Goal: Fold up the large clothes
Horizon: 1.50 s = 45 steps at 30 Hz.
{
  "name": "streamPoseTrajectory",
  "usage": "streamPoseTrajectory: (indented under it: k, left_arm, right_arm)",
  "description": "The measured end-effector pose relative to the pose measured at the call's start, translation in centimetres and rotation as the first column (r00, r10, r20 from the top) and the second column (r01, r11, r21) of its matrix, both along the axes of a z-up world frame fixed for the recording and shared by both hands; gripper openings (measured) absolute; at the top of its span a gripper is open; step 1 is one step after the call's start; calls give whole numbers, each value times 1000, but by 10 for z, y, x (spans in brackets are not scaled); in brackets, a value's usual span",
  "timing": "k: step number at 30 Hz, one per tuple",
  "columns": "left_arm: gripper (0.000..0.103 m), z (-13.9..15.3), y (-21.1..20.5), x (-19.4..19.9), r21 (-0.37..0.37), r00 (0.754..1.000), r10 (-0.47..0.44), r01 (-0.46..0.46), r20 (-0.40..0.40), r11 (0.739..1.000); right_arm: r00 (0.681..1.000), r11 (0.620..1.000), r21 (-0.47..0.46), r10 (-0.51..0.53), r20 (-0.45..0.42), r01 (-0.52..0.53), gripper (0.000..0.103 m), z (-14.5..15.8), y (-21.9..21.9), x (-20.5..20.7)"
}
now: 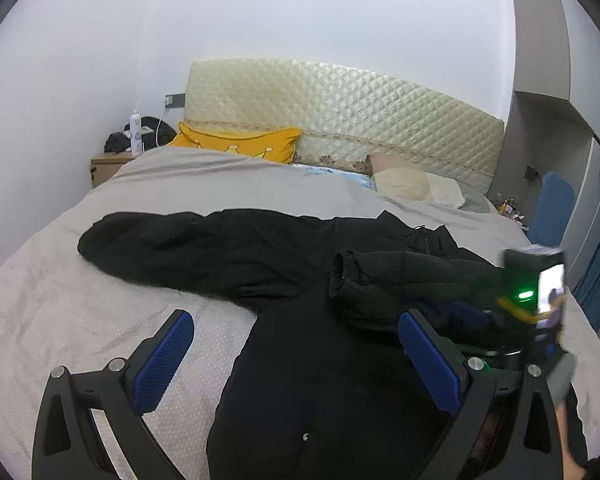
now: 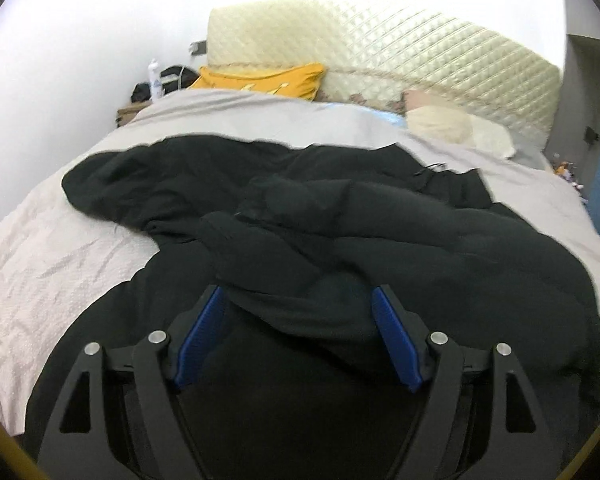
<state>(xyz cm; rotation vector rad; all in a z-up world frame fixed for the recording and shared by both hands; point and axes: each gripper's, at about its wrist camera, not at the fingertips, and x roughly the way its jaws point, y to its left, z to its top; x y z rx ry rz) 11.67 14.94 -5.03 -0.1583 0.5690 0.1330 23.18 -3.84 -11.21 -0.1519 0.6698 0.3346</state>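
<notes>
While my left tongs point(image 1: 296, 344) hang spread above the black coat point(image 1: 228, 252) on the bed point(image 1: 60, 300), only their view shows my right tongs point(image 1: 476, 316). The right view shows those tongs point(image 2: 296, 320) spread around a coat fold.

A matt black padded cloth is seen in the jacket point(image 1: 284, 264), laid on a bedspread point(image 1: 60, 312) of pale, finely dimpled fabric. The headboard point(image 1: 340, 120) is covered in glossy quilted cream material, and ribbed blue pads point(image 2: 396, 344) are set in matt black plastic.
</notes>
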Motion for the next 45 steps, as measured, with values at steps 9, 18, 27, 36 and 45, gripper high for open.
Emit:
streamPoseTrajectory:
  k: [9, 18, 27, 36, 45]
  left_arm:
    - [103, 14, -29, -28, 24, 997, -74, 73, 28, 997]
    - [103, 17, -50, -44, -7, 992, -126, 127, 30, 992]
    - [103, 12, -72, -60, -3, 982, -189, 189, 16, 982]
    - [103, 18, -81, -77, 13, 974, -223, 222, 32, 975]
    - [103, 31, -76, -81, 21, 965, -252, 251, 71, 968]
  right_arm:
    - [987, 984, 128, -133, 87, 122, 76, 54, -82, -48]
    - [959, 975, 164, -186, 213, 153, 76, 94, -145, -121]
    - [945, 962, 202, -230, 233, 185, 78, 106, -193, -188]
    - [930, 953, 211, -267, 252, 217, 79, 105, -216, -240]
    - [933, 950, 213, -275, 230, 227, 79, 92, -221, -271]
